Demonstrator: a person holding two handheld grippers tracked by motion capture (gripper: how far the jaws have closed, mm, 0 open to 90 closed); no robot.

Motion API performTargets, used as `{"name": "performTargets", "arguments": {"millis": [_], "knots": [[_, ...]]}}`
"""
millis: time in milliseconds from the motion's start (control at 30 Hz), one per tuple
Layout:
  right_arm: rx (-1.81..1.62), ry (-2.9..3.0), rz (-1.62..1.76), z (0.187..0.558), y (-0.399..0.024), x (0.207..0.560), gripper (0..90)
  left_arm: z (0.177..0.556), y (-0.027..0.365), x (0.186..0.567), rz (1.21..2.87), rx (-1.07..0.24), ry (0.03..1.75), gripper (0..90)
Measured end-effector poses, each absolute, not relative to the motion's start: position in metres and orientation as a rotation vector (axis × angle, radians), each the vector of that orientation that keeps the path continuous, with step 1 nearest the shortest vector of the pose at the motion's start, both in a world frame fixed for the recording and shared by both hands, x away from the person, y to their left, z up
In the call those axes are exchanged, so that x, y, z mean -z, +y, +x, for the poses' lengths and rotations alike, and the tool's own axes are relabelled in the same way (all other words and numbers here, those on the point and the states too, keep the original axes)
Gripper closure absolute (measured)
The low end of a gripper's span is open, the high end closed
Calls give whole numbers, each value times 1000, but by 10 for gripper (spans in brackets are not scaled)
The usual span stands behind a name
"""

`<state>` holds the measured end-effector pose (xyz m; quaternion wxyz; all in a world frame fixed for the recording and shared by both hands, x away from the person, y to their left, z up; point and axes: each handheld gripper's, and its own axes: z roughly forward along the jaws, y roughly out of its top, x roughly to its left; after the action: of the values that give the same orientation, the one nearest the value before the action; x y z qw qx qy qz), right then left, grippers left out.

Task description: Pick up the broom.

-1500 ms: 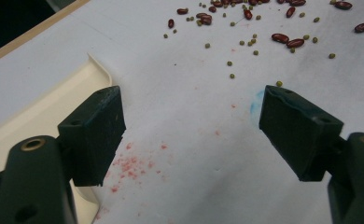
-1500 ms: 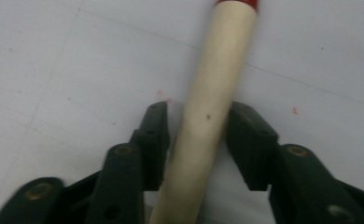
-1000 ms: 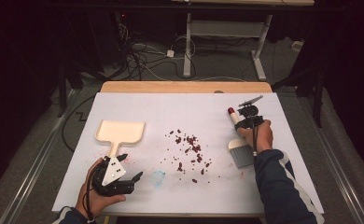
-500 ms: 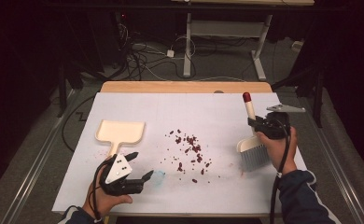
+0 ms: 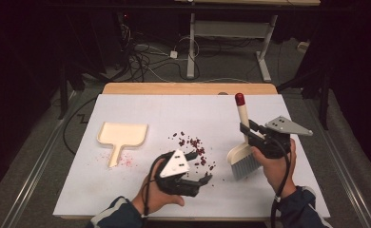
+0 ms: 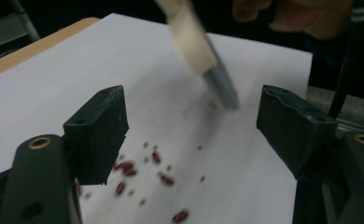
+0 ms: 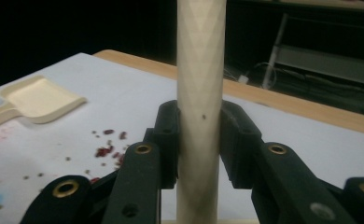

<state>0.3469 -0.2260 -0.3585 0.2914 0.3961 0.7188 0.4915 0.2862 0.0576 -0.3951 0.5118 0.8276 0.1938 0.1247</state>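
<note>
A cream brush [image 5: 243, 126] with a red tip and grey bristles [image 5: 244, 166] stands tilted on the white table, bristles down. My right gripper [image 5: 246, 132] is shut on its handle [image 7: 201, 116], pads on both sides. Dark red beans [image 5: 193, 145] lie scattered mid-table, just left of the bristles. My left gripper [image 5: 200, 167] hovers at the near edge of the beans, open with nothing between its fingers; its own view shows it [image 6: 192, 121] over the beans [image 6: 124, 165] with the blurred brush [image 6: 203, 51] beyond. A cream dustpan [image 5: 122, 135] lies at the left, also in the right gripper view [image 7: 40, 98].
A pink smear [image 5: 126, 161] marks the white table [image 5: 317, 190] by the dustpan handle. A wooden strip [image 5: 188, 88] runs along the far edge. Behind the table are floor cables [image 5: 141, 52] and white desk legs [image 5: 191, 47].
My left gripper has travelled right from beside the dustpan to the beans. My right gripper has lifted the brush from lying flat to upright and brought it left toward the beans.
</note>
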Motion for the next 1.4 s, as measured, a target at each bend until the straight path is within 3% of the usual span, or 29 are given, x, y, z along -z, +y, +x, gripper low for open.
{"name": "performTargets", "arguments": {"millis": [100, 233, 400, 500, 533, 700, 1400], "knots": [[-1348, 1936, 1000, 338, -209, 357, 708, 292, 26, 396, 1981, -267, 454, 250], [-1382, 1950, 947, 326, -193, 356, 707, 301, 11, 402, 1960, -245, 485, 312], [-1414, 1962, 887, 313, -181, 354, 707, 310, 11, 407, 1921, -216, 533, 444], [-1420, 1953, 865, 308, -179, 353, 707, 313, 14, 409, 1916, -189, 523, 475], [-1418, 1949, 857, 306, -178, 352, 706, 312, 16, 408, 1921, -202, 514, 546], [-1435, 1940, 856, 303, -179, 350, 704, 313, 20, 407, 1938, -229, 522, 613], [-1576, 2226, 519, 301, -186, 347, 612, 311, 70, 395, 2135, -188, 257, 660]]}}
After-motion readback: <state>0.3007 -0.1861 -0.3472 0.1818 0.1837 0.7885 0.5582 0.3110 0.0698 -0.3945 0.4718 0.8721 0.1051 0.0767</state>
